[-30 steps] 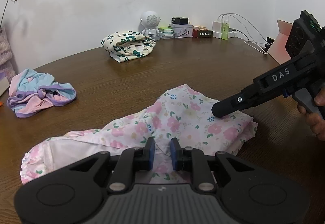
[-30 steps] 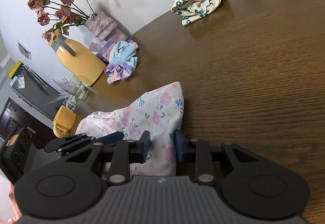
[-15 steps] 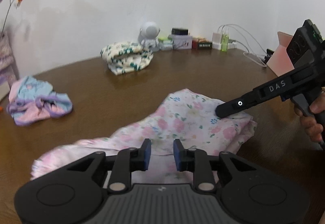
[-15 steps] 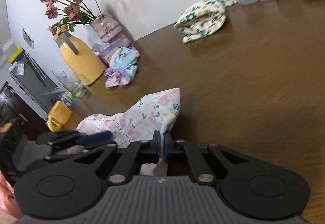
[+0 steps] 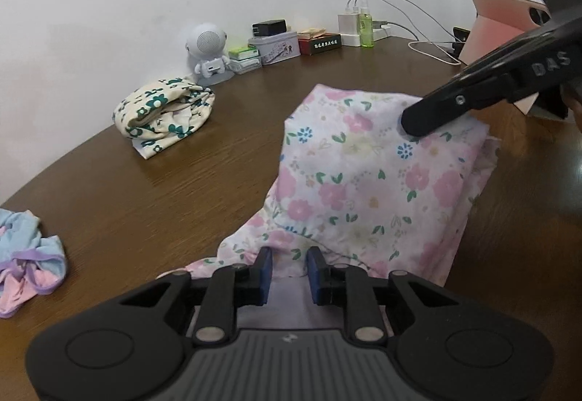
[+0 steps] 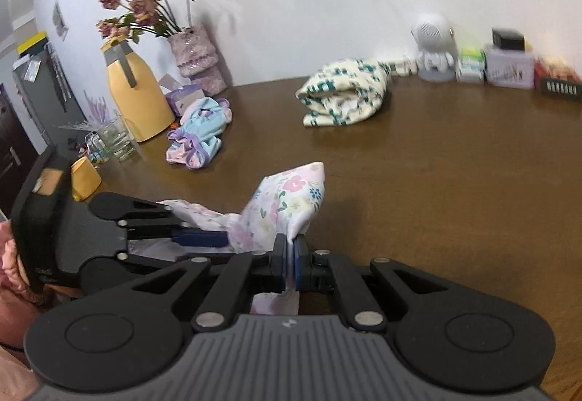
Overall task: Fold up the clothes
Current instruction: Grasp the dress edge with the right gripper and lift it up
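A white garment with pink flowers (image 5: 363,183) lies bunched on the brown table (image 5: 182,204). My left gripper (image 5: 289,270) has its near edge between its blue pads; the jaws are closing on the fabric and grip it. My right gripper (image 6: 290,257) is shut on the garment's other edge, and a peak of cloth (image 6: 287,197) stands up in front of it. In the left wrist view the right gripper (image 5: 414,124) comes in from the right and pinches the far corner. In the right wrist view the left gripper (image 6: 214,237) is at the left, with cloth stretched between the two.
A folded cream garment with green flowers (image 5: 163,113) lies at the back. A blue, pink and purple garment (image 5: 25,255) is at the left. A white robot figure (image 5: 207,52), boxes, chargers and cables line the wall. A yellow jug (image 6: 134,99), flower vase and glass (image 6: 116,139) crowd the left corner.
The right gripper has shut on the garment's edge and risen, lifting a peak of cloth. The left gripper has moved sideways with its edge, and the garment is bunched closer together.
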The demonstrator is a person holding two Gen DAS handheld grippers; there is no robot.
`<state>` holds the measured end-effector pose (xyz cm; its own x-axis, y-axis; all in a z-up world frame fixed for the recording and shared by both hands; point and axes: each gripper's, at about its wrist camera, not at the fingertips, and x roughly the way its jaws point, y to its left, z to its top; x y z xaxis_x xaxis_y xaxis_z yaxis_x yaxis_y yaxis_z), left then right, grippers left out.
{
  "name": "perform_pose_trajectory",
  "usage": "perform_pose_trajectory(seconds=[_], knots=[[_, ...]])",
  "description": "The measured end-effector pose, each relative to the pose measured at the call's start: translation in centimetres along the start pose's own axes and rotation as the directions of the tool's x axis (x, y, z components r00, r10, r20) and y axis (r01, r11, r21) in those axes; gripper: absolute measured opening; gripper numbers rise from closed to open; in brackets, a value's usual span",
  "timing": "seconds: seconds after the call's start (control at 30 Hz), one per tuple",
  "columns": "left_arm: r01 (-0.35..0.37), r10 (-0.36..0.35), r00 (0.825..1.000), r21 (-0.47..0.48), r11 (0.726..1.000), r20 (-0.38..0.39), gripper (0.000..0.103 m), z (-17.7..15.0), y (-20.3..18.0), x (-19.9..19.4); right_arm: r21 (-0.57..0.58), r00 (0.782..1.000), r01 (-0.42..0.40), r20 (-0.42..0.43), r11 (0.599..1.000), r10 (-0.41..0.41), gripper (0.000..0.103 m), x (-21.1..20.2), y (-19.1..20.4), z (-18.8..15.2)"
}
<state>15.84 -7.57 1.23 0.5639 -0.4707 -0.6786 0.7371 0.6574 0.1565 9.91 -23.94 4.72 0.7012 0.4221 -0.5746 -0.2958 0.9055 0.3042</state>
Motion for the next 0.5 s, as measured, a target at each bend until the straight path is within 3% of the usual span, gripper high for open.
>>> perform_pose_trajectory(seconds=[0.23, 0.5], knots=[[0.001, -0.001, 0.999, 0.001, 1.000, 0.054, 0.023, -0.5, 0.8, -3.1, -0.054, 1.000, 0.012, 0.027, 0.998, -0.011, 0.003, -0.7, 0.3, 1.5], [0.025, -0.029, 0.996, 0.062, 0.998, 0.080, 0.024, -1.4, 0.4, -4.4, -0.176, 0.994, 0.106, 0.024, 0.979, -0.104, 0.003, -1.3, 1.4, 3.7]])
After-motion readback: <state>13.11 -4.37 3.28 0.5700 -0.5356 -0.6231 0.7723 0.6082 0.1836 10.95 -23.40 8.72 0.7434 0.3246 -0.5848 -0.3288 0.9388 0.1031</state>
